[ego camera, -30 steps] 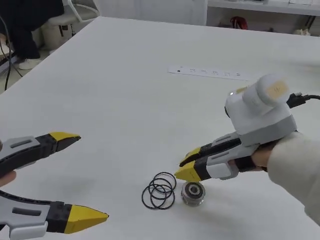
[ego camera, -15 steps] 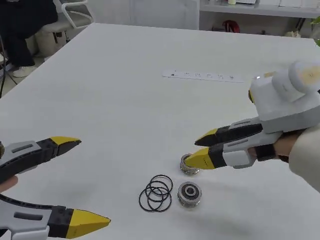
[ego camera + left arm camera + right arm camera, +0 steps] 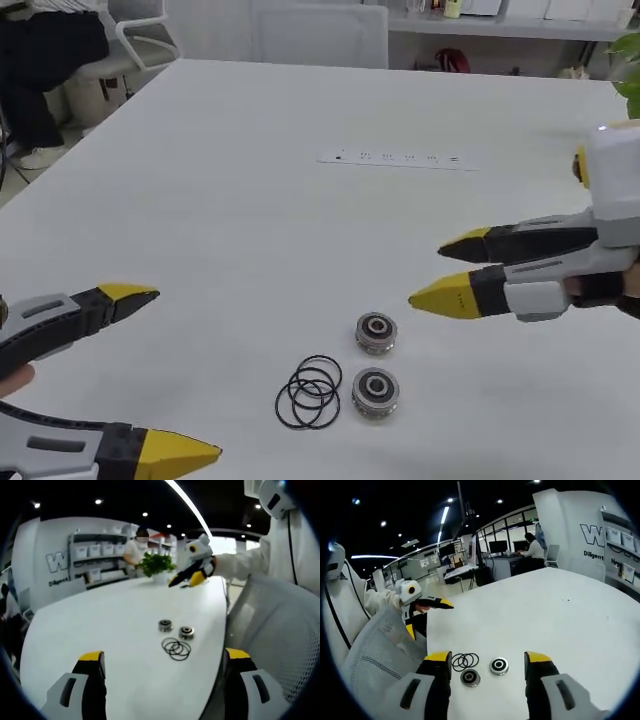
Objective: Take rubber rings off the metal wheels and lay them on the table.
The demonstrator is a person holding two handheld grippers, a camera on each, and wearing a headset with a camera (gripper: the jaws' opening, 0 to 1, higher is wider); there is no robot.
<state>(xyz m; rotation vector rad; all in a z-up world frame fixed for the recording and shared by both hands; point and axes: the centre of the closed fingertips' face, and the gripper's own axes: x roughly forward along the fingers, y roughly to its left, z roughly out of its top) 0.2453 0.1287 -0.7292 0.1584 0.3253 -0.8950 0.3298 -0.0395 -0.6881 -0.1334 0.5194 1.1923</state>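
Note:
Two small metal wheels lie flat on the white table (image 3: 250, 200), one (image 3: 375, 333) just beyond the other (image 3: 375, 392). Left of the nearer wheel is a loose pile of thin black rubber rings (image 3: 309, 392). My right gripper (image 3: 430, 272) hovers open to the right of the wheels, holding nothing. My left gripper (image 3: 185, 375) is wide open at the lower left, well apart from the rings. The left gripper view has the wheels (image 3: 165, 625) (image 3: 186, 632), the rings (image 3: 176, 648) and the right gripper (image 3: 182, 581) beyond. In the right gripper view, the wheels (image 3: 498, 665) (image 3: 470, 677) and rings (image 3: 465, 660) lie ahead of the jaws.
A flat white power strip (image 3: 398, 158) lies on the table beyond the wheels. An office chair (image 3: 130, 40) and a seated person are past the far left corner. Shelves line the back wall. A potted plant (image 3: 156, 564) stands at the table's far end.
A second wheel now lies on the table beyond the first. My right gripper has pulled back to the right, away from it, with its jaws wider. The left gripper has barely moved.

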